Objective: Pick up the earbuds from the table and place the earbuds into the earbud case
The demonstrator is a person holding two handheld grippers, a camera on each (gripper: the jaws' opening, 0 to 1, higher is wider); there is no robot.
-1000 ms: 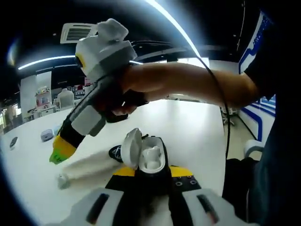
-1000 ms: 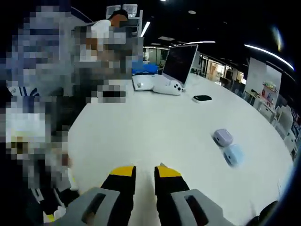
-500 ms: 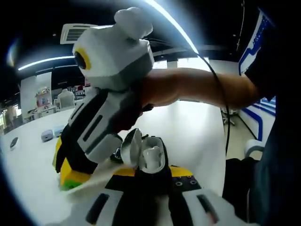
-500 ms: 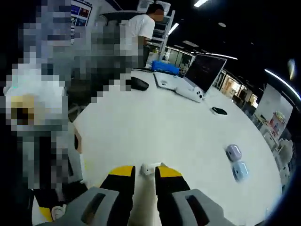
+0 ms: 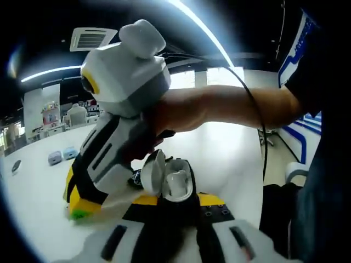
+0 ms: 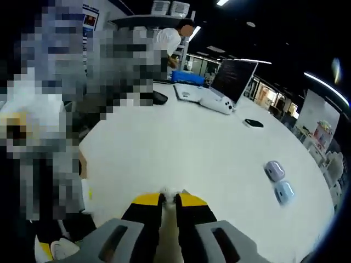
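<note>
in the left gripper view, the left hand-held gripper [image 5: 167, 204] is clamping an open white earbud case [image 5: 171, 182] between its black and yellow jaws, with the lid tipped up to the left and one white earbud sitting in the case. just to the left of the case, the right hand-held gripper [image 5: 82, 207] is pointing down at the white worktop [image 5: 230, 159], its yellow and green tips resting at or just above the surface; a person's hand [image 5: 159, 118] is gripping its handle. in the right gripper view, the right hand-held gripper [image 6: 169, 198] is nearly closed, its jaws pinching a small white earbud [image 6: 169, 193] at the tips, right over the worktop [image 6: 192, 148]. far off on the right side, two small cases are lying side by side, one lilac [image 6: 274, 170] and one pale blue [image 6: 284, 192]. a laptop [image 6: 227, 82] is standing at the far edge, with a dark mouse [image 6: 159, 97] to its left.
</note>
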